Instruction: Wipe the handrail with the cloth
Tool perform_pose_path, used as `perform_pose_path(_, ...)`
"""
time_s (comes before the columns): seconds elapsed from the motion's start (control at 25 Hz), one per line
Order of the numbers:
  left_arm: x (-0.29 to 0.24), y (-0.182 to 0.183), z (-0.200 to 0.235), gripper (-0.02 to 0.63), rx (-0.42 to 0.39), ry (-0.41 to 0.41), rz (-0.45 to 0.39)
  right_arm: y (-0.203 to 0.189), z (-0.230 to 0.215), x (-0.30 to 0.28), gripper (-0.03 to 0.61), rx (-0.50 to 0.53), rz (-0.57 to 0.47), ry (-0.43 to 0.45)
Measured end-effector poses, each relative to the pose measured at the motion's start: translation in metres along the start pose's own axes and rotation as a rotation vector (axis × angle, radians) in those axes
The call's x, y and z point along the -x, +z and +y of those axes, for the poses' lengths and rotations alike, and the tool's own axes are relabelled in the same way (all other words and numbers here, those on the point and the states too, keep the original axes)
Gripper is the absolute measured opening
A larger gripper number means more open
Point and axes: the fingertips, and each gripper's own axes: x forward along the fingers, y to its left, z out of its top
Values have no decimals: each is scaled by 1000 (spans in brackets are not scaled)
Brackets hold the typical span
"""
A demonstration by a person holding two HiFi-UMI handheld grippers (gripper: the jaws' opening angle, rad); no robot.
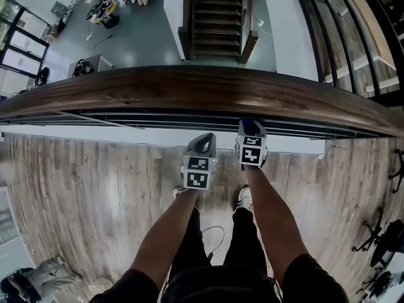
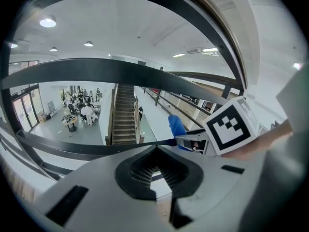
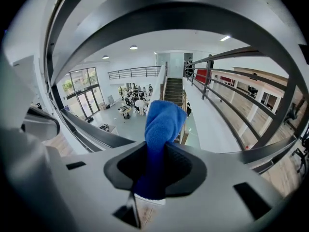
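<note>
Blue cloth (image 3: pixel 164 124) clamped in right gripper (image 3: pixel 154 170), left gripper (image 2: pixel 157 170) closed empty, both near handrail (image 1: pixel 189 90).

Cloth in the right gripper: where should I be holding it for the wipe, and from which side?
Keep the present hold: the right gripper pinches the blue cloth at its bunched waist from behind, leaving a rounded wad ahead of the fingers. That soft end likely meets the wooden handrail first.

The left forearm (image 1: pixel 169 232) and right forearm (image 1: pixel 271 213) reach forward side by side. The left gripper (image 2: pixel 157 150) is closed and empty. The right gripper (image 3: pixel 153 164) pinches a cloth (image 3: pixel 164 122).
</note>
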Motion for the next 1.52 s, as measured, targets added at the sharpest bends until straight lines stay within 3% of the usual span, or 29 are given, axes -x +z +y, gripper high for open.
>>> perform_pose_path(0.88, -145, 31, -280, 3, -93, -151, 53, -62, -347, 69, 110, -113, 10, -171)
perform_pose_path(1.2, -185, 28, -355, 3, -138, -207, 73, -89, -469, 87, 110, -58, 47, -223)
perform_pose_path(1.4, -202, 34, -404, 3, -156, -259, 76, -100, -540, 103, 110, -99, 67, -289)
perform_pose_path(1.52, -212, 38, -427, 3, -216, -290, 67, -106, -566, 109, 110, -106, 80, -305)
